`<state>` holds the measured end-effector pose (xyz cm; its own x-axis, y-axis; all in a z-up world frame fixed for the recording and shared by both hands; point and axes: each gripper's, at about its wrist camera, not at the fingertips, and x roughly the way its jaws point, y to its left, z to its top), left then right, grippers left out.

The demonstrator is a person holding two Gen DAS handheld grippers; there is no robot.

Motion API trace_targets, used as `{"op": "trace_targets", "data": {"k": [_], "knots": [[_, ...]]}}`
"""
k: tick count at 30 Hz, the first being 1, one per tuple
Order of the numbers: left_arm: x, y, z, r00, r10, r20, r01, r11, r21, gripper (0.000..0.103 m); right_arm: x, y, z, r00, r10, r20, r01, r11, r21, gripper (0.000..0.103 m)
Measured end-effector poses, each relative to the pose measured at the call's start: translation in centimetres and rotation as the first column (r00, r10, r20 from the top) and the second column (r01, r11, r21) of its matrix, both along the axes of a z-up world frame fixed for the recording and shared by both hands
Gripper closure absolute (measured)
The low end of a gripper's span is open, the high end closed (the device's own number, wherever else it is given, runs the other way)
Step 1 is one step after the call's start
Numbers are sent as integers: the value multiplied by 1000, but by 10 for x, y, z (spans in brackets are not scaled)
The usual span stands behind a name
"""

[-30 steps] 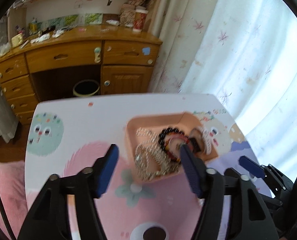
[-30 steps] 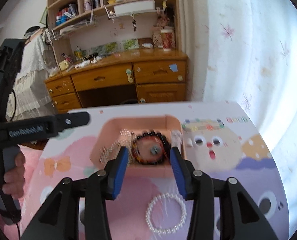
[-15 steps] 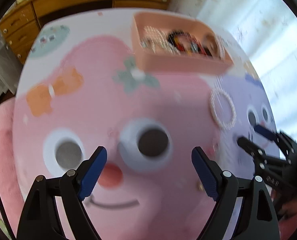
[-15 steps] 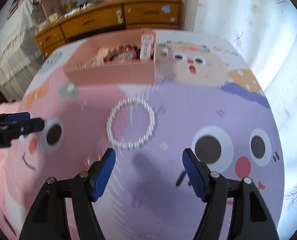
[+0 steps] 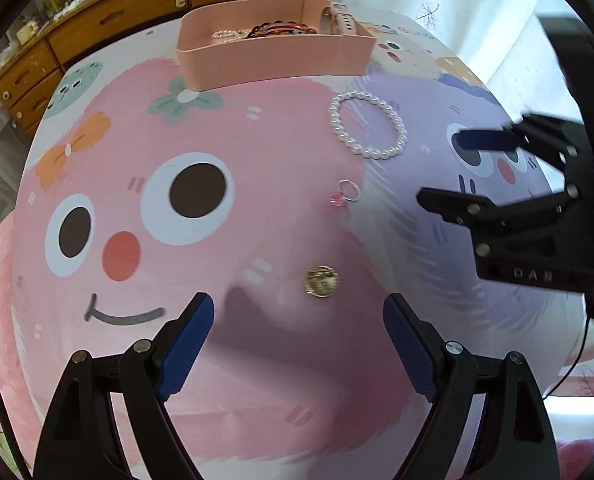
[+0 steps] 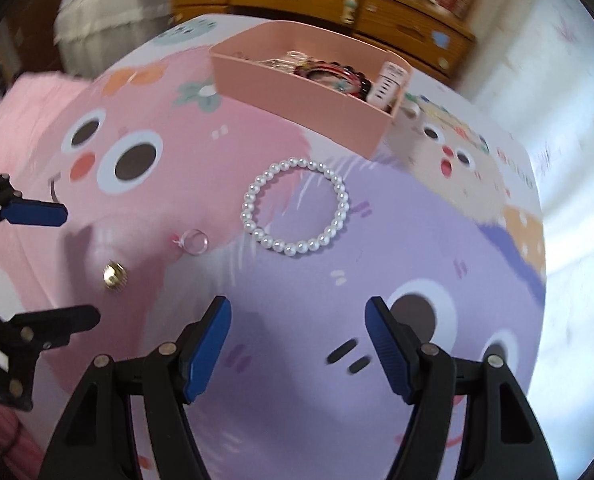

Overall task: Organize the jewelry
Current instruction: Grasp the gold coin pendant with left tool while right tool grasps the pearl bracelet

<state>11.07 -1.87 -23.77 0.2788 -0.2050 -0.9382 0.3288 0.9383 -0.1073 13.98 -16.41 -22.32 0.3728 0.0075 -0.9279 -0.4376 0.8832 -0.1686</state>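
Both grippers have dropped back from the pink tray (image 5: 273, 60) to the near table, jaws just widened, nothing between them. Left gripper (image 5: 297, 344) hovers by the gold coin (image 5: 321, 281), right gripper (image 6: 299, 344) near the pearl bracelet (image 6: 295, 206) and ring (image 6: 195, 241), likely lining up pickups.

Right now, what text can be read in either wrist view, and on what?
"DAB": raised letters on the black body of the right gripper, whose jaws have just been opening, nothing between them.
Coloured lettering printed on the tablecloth beyond the pink tray: too blurred to read.
Dark markings on the white piece standing in the tray: too small to read.
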Motion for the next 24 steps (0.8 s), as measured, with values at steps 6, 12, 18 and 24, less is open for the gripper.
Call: {"op": "trace_targets", "data": {"k": [6, 12, 18, 24], "knots": [[-6, -15, -4, 997, 43, 59, -45, 998, 39, 30, 9, -6, -3, 993, 114, 9, -114, 992, 48, 34], [-8, -25, -8, 991, 94, 92, -99, 994, 54, 49, 16, -4, 2, 980, 185, 68, -193, 973, 125, 41], [-14, -35, -7, 989, 89, 118, -95, 994, 47, 61, 18, 13, -6, 962, 261, 82, -271, 952, 145, 67], [-15, -39, -5, 987, 101, 128, -106, 994, 38, 74, 28, 20, -13, 967, 253, 36, -255, 948, 189, 84]]}}
